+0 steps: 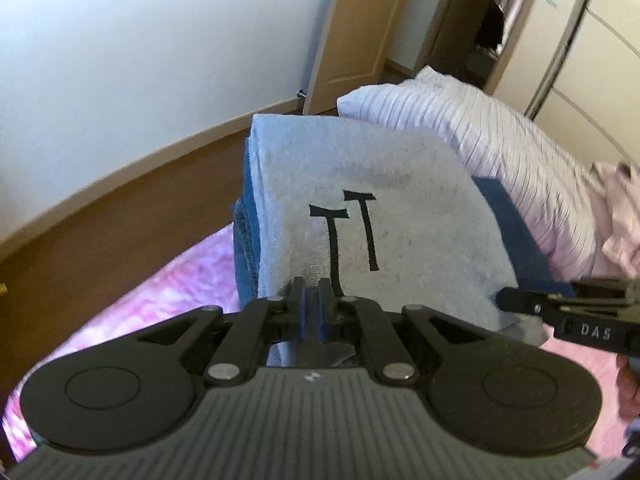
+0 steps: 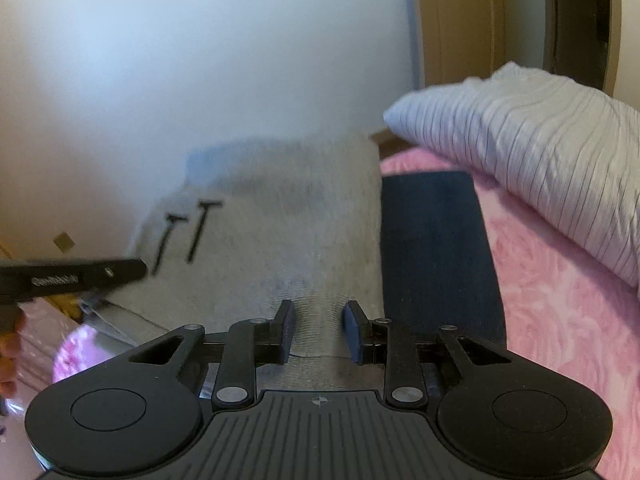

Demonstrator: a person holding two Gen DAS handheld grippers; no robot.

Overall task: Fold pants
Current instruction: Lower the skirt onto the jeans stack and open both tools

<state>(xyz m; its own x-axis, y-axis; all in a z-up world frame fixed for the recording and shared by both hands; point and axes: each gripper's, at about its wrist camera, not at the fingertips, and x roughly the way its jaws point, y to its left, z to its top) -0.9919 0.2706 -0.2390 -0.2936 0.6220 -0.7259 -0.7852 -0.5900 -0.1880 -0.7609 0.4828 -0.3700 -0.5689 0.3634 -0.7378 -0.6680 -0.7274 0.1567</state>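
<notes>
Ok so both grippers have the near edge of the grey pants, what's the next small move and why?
Probably carry that edge forward together and lay it over the far end. The left gripper is shut on the near edge of the grey pants, and the right gripper has the fabric bunched between its pads, so the edge looks lifted evenly and ready to fold over.

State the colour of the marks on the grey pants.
Black marks on the grey pants, clearest in the left wrist view.

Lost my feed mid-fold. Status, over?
Left claw shut on pants edge. Right claw pinching same grey hem. Pants on pink bed, navy layer beneath. Pillow close on the right.
</notes>
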